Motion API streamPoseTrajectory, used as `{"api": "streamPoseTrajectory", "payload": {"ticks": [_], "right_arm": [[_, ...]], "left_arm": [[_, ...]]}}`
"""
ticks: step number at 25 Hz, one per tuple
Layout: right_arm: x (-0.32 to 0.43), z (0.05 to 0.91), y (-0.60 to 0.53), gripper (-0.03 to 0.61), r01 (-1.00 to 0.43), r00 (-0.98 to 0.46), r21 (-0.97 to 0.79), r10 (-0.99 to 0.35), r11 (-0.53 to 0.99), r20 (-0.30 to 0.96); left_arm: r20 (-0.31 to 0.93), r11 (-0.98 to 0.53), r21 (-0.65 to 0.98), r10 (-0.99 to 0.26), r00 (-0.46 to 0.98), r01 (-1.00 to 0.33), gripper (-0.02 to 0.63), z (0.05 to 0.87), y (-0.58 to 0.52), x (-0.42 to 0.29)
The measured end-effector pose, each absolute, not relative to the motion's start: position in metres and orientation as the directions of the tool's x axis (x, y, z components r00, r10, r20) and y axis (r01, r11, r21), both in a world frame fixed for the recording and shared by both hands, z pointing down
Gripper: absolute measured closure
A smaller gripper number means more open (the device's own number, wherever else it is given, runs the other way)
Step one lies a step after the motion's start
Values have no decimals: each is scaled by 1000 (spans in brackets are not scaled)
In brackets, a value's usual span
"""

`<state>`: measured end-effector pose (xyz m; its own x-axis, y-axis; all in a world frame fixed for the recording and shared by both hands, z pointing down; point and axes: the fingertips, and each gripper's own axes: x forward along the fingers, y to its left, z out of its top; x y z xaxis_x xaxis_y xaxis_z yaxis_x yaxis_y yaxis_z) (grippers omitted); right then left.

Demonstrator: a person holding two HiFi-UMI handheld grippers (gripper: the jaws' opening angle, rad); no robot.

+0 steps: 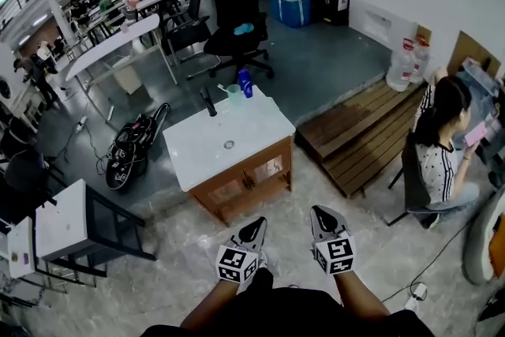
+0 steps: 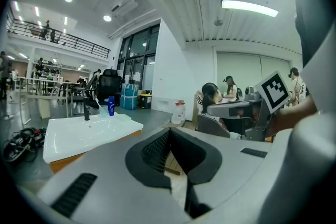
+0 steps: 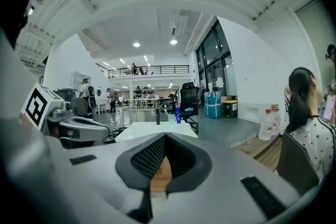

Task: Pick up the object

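Left tool [image 1: 256,225]: jaws pressed together, empty.
Right tool [image 1: 319,212]: jaws pressed together, empty.
Blue bottle [image 1: 245,83]: upright at counter [image 1: 207,154] far edge, 12 o'clock from both tools, well apart; label too small to read.
Cup [image 1: 233,94]: just beside bottle, at its 8 o'clock; contents unclear.

1. Left gripper [image 1: 252,229]: held low in front of the body, pointing forward and slightly down. Jaws together at the tips, nothing between them [image 2: 169,134].
2. Right gripper [image 1: 319,215]: beside the left one, near but apart, roughly parallel, same slight downward tilt. Jaws closed, empty [image 3: 165,136].
3. Marker cube on each gripper faces up toward the head view: left [image 1: 237,263], right [image 1: 335,255].
4. Left forearm [image 1: 217,304] and right forearm [image 1: 359,297] are bare and reach forward from the bottom edge.
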<state>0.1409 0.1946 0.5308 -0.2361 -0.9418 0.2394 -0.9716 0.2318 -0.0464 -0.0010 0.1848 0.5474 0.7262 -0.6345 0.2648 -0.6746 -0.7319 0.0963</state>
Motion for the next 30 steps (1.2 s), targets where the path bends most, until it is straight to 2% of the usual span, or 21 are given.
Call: {"api": "streamPoseTrajectory", "payload": {"ticks": [12, 30], "right_arm": [[121, 529, 99, 560, -980, -200, -39, -951, 197, 234], [59, 528, -6, 560, -986, -156, 12, -955, 165, 251]], "left_arm": [[260, -738, 106, -627, 735, -667, 595, 548, 90, -24], [240, -729, 133, -633, 736, -671, 595, 552, -17, -97]]}}
